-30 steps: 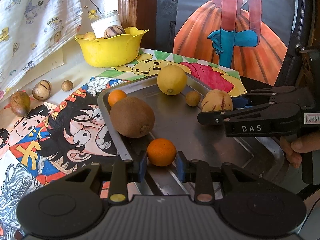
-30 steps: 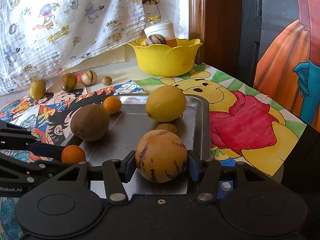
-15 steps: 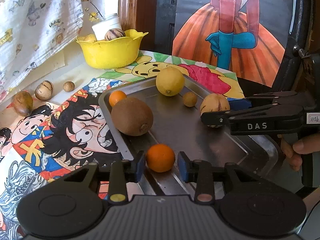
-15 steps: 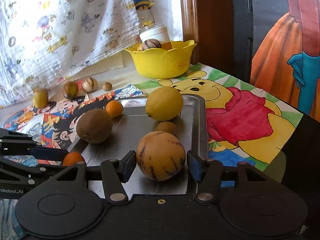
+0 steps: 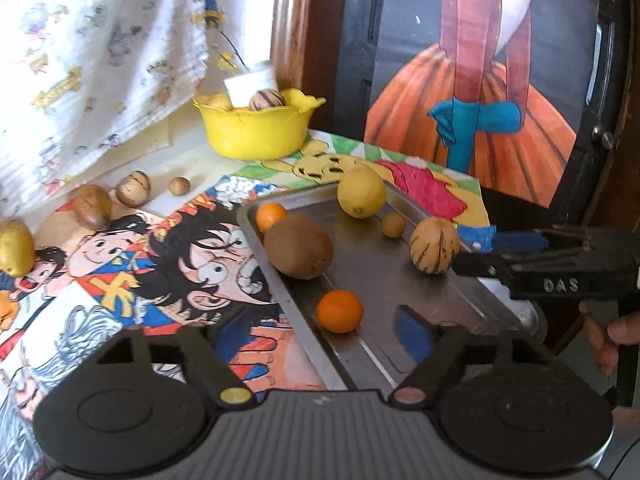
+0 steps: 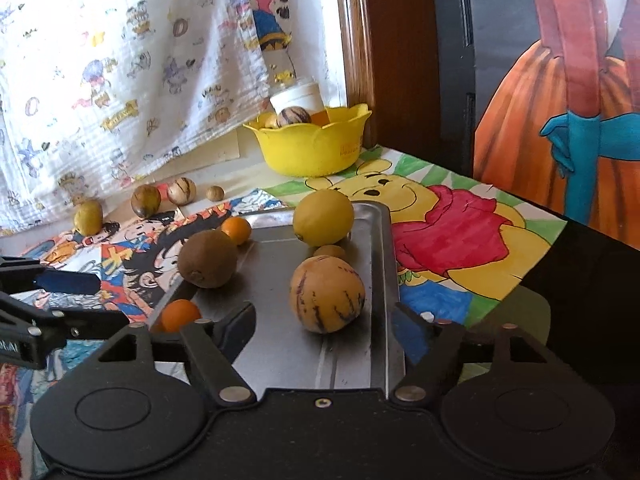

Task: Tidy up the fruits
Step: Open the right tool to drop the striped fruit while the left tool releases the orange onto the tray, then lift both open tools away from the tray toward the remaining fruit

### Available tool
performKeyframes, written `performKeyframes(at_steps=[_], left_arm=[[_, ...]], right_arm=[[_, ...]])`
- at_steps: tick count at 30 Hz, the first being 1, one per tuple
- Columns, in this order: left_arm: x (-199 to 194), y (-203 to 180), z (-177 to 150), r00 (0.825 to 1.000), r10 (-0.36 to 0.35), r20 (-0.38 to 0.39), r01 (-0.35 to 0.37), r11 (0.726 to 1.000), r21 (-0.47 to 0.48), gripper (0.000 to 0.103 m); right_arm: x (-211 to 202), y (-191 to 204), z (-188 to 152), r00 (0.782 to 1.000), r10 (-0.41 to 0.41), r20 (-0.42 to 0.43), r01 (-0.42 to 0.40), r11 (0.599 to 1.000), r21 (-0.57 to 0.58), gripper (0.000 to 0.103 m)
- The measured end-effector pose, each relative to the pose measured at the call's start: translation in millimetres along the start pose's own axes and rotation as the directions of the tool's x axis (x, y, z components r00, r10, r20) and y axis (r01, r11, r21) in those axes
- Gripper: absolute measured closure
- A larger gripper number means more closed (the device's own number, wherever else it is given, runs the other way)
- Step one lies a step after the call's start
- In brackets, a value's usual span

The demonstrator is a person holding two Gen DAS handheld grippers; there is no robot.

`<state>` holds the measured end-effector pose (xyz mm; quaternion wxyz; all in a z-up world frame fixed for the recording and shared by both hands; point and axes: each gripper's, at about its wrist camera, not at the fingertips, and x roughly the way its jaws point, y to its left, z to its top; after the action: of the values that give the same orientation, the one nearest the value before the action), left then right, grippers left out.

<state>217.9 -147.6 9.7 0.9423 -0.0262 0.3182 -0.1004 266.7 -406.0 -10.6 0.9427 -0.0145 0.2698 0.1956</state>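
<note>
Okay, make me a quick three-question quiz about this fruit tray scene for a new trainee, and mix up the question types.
1. True or false: the striped yellow fruit is clamped in the right gripper.
2. How many fruits lie on the metal tray? A) four B) six C) eight
3. Fill in: the left gripper stands behind the small ___ fruit near the tray's front edge.

Key:
1. False: its jaws are opening and the fruit sits free on the tray.
2. B
3. orange
</note>
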Motion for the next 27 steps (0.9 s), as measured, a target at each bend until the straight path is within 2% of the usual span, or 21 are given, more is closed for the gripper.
performKeyframes(at_steps=[5, 7, 12, 20, 23, 27], left_arm=[[-22, 7, -2, 1.000, 0.006, 0.024, -0.006, 0.999, -0.034, 0.005], [-30, 10, -3, 0.999, 0.007, 0.031, -0.005, 0.999, -0.049, 0.003], [-54, 19, -7, 0.999, 0.018, 0.045, -0.014, 0.996, -0.089, 0.000], [-88, 30, -12, 0.995, 0.086, 0.055, -0.081, 0.993, -0.086, 0.000], [-95, 35, -15, 0.991, 0.132, 0.003, -0.131, 0.987, -0.089, 0.000], [-103, 42, -20, 0.978, 0.208, -0.034, -0.209, 0.976, -0.052, 0.000]], right_arm=[[-25, 17, -4, 1.000, -0.015, 0.016, 0.015, 1.000, -0.013, 0.014], [-36, 25, -5, 1.000, -0.013, 0.024, 0.013, 1.000, -0.015, 0.007], [-58, 47, -8, 0.999, 0.011, 0.040, -0.010, 1.000, -0.023, 0.001], [-86, 78, -13, 0.999, 0.008, 0.053, -0.008, 1.000, 0.002, 0.001], [-93, 94, -17, 0.997, -0.049, 0.051, 0.050, 0.999, -0.006, 0.001], [-99, 111, -26, 0.996, -0.078, 0.032, 0.078, 0.997, -0.012, 0.001]])
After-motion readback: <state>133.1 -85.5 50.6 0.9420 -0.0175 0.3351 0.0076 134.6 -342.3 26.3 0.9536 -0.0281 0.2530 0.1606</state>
